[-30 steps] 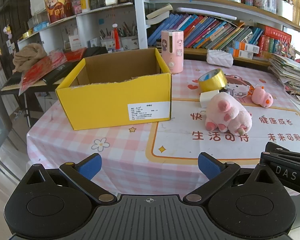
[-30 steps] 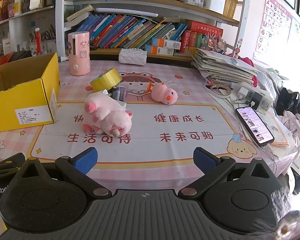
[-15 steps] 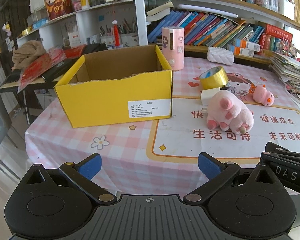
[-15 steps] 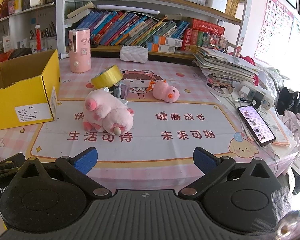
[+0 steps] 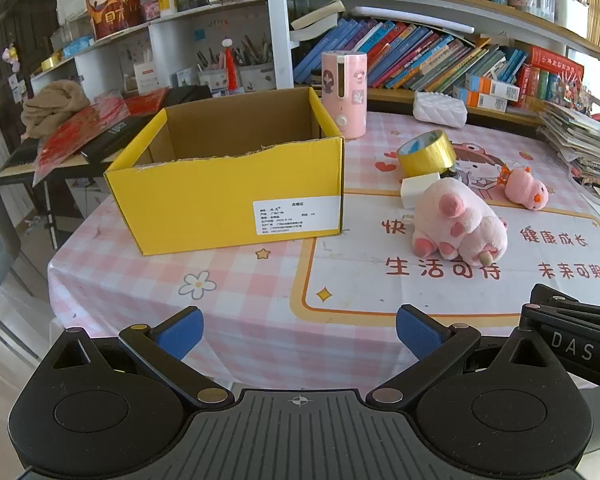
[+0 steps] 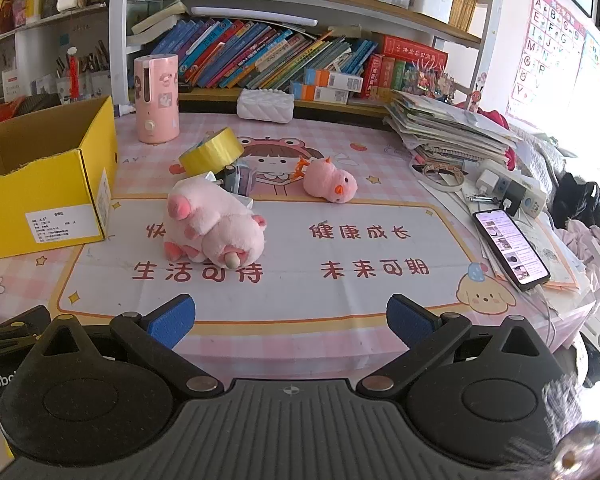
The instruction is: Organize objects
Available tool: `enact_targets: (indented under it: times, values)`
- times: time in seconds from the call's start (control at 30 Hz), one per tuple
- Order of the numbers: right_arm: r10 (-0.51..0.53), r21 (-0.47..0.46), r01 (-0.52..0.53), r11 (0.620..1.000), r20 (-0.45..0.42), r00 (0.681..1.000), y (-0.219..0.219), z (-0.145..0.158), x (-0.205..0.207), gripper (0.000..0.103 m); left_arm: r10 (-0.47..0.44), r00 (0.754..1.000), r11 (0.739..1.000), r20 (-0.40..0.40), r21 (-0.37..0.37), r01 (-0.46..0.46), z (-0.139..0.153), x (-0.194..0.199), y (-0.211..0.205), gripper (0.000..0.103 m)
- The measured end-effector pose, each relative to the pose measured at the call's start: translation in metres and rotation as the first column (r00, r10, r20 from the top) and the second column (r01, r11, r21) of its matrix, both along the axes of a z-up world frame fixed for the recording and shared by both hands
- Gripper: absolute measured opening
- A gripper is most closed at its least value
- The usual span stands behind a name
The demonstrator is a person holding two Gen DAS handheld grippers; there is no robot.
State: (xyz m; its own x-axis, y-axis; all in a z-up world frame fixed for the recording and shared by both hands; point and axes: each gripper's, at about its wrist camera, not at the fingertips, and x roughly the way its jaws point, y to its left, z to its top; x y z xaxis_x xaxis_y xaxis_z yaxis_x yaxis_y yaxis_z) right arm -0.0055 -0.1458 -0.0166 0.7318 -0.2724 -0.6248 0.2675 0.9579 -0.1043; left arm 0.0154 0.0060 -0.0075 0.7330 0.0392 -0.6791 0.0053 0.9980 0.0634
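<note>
An open yellow cardboard box [image 5: 228, 184] [image 6: 40, 200] stands on the pink checked tablecloth and looks empty inside. Right of it lie a large pink plush pig [image 5: 456, 220] [image 6: 212, 224], a small pink plush chick [image 5: 524, 194] [image 6: 332, 184], a gold tape roll [image 5: 426, 154] [image 6: 212, 150], and a white block [image 5: 418, 188]. My left gripper [image 5: 300, 330] is open and empty at the table's near edge, in front of the box. My right gripper [image 6: 288, 318] is open and empty, in front of the pig.
A pink cylindrical appliance [image 5: 344, 94] and a white quilted pouch [image 6: 264, 104] stand at the back. A phone [image 6: 510, 250], a power strip [image 6: 512, 192] and a paper stack [image 6: 448, 128] crowd the right side. Bookshelves [image 6: 280, 56] rise behind. The table drops off at left [image 5: 60, 280].
Both grippers have moved slightly forward and closer to the table; the objects appear a little larger and lower. Nothing on the table has moved.
</note>
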Motion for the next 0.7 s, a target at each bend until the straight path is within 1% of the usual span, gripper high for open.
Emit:
enact_targets:
  times: [0.7]
  values:
    - [-0.002,-0.001,0.002,1.0,0.004,1.0,0.0032,0.0029,-0.0037,0.103,-0.004,1.0,1.0,0.005,-0.003,0.004,0.003,-0.001,0.0025,0.103]
